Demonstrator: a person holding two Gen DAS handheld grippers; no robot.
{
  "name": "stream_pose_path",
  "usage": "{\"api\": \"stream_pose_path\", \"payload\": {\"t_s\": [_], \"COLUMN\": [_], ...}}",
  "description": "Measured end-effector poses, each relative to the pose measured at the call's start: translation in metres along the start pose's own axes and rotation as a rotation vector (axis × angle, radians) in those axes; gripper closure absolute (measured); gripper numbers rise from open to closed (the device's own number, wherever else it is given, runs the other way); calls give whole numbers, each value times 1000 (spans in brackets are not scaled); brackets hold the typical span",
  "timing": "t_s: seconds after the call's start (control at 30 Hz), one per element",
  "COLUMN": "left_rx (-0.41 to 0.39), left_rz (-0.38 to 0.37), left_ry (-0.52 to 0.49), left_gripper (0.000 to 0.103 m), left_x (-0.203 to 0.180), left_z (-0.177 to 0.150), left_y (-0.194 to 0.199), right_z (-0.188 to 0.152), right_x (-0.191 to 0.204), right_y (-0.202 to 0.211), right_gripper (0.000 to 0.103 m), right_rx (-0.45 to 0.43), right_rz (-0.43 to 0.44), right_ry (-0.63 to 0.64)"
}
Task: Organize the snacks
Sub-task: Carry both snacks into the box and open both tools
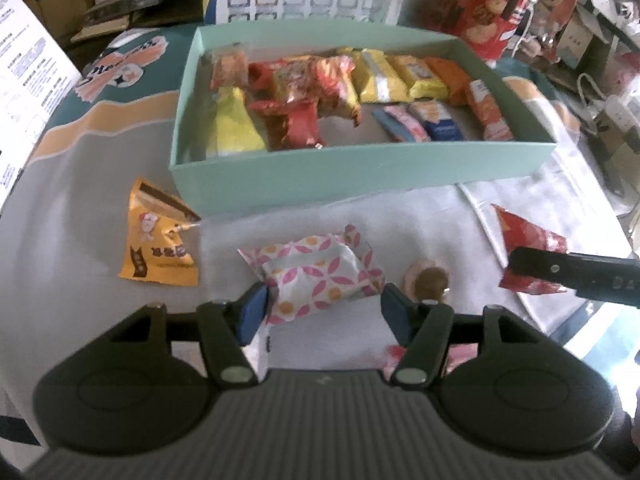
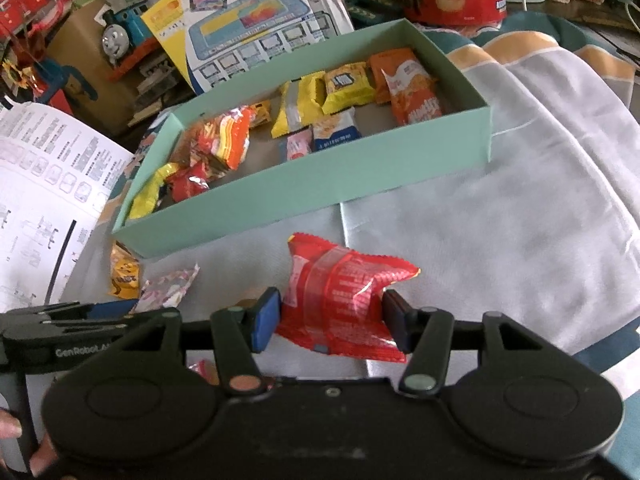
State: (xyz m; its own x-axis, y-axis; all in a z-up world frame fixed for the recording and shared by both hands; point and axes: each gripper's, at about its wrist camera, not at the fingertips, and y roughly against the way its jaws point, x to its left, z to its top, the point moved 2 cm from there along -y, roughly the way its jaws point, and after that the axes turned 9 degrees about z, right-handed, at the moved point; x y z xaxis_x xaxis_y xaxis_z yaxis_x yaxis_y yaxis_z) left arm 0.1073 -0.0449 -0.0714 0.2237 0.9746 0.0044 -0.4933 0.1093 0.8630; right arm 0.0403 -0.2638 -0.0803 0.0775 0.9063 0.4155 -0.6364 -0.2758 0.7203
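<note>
My left gripper [image 1: 324, 312] is shut on a white packet with a pink flower pattern [image 1: 316, 272], held just above the grey cloth. My right gripper [image 2: 331, 322] is shut on a crinkled red snack packet [image 2: 340, 292], its pads pressing both sides. Ahead of both lies the mint-green box [image 1: 360, 172], with several yellow, red, orange and blue snack packets inside. In the right wrist view the box [image 2: 320, 184] runs diagonally. An orange packet [image 1: 160, 244] lies on the cloth left of the box's front corner. A small brown round snack [image 1: 430, 280] sits by my left gripper's right finger.
An open instruction booklet [image 2: 40, 184] lies at the left. A printed toy carton [image 2: 248, 20] and a blue toy train [image 2: 124, 36] stand behind the box, with a red cookie box [image 1: 492, 8] at the back right. Grey cloth [image 2: 500, 220] spreads to the right.
</note>
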Motion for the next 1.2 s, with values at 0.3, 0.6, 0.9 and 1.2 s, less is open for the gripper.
{"api": "stream_pose_path", "payload": {"t_s": [0.3, 0.6, 0.9, 1.2], "left_rx": [-107, -205, -144, -139], "left_rz": [-66, -32, -17, 46], "left_ry": [8, -23, -62, -47], "left_gripper": [41, 41, 41, 0], "left_x": [-8, -29, -58, -59], "left_z": [23, 100, 138, 141], "left_y": [43, 30, -29, -50], "right_z": [17, 89, 152, 166], "right_x": [9, 3, -25, -32], "right_y": [23, 22, -31, -55], "right_gripper": [47, 47, 47, 0], "right_rx": [-53, -121, -100, -126], "right_rz": [33, 22, -37, -64], "right_ry": [8, 21, 10, 29]}}
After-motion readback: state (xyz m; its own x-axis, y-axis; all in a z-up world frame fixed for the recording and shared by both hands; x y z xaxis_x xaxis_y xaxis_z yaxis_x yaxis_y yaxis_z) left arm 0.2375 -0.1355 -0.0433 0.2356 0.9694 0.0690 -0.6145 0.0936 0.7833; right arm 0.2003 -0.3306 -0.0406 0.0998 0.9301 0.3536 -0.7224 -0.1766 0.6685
